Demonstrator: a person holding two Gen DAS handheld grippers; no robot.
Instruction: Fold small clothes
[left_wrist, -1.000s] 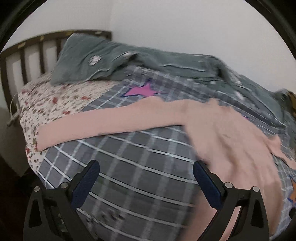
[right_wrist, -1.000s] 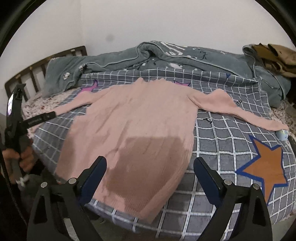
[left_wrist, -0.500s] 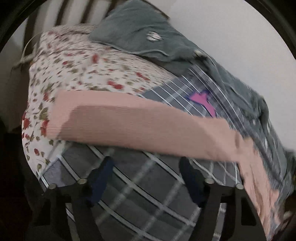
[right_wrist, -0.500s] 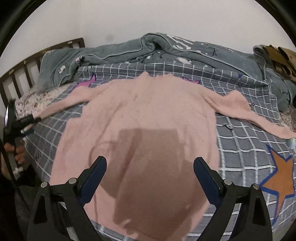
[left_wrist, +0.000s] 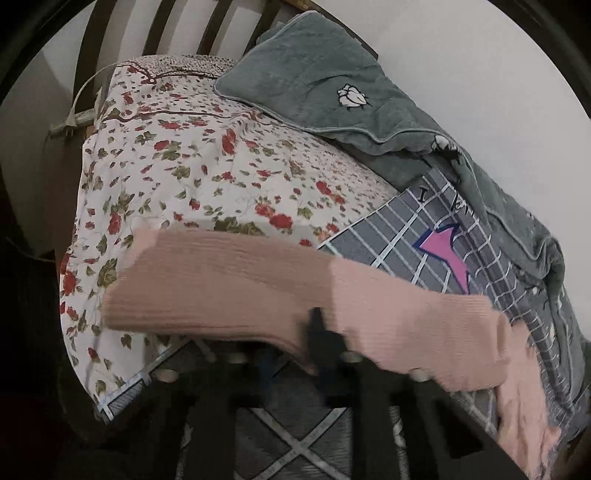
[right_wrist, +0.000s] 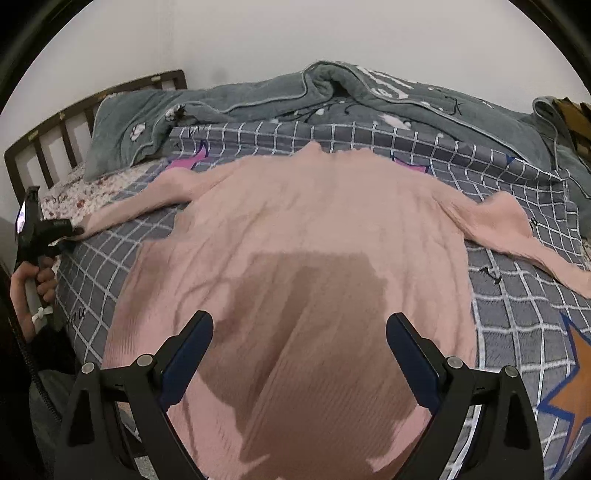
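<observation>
A pink knitted sweater (right_wrist: 314, 229) lies spread flat on the bed, both sleeves out to the sides. In the left wrist view its left sleeve (left_wrist: 229, 284) crosses the picture. My left gripper (left_wrist: 295, 347) sits at the sleeve's lower edge, its jaws closing and pinching the knit, with the fingers mostly hidden under the fabric. The right wrist view shows that left gripper (right_wrist: 70, 236) at the sleeve's end, held by a hand (right_wrist: 33, 288). My right gripper (right_wrist: 299, 343) hovers open over the lower part of the sweater's body, nothing between its fingers.
The sweater rests on a grey checked cover (right_wrist: 517, 295) with star prints. A rumpled grey quilt (right_wrist: 258, 99) runs along the wall. A floral sheet (left_wrist: 203, 166) and a dark slatted headboard (right_wrist: 55, 125) lie at the left end. Brown clothes (right_wrist: 576, 110) sit far right.
The left gripper swung left along the sleeve, rolled, and went from wide open to shut on the sleeve's edge. The right gripper moved in closer over the sweater's body, still open.
</observation>
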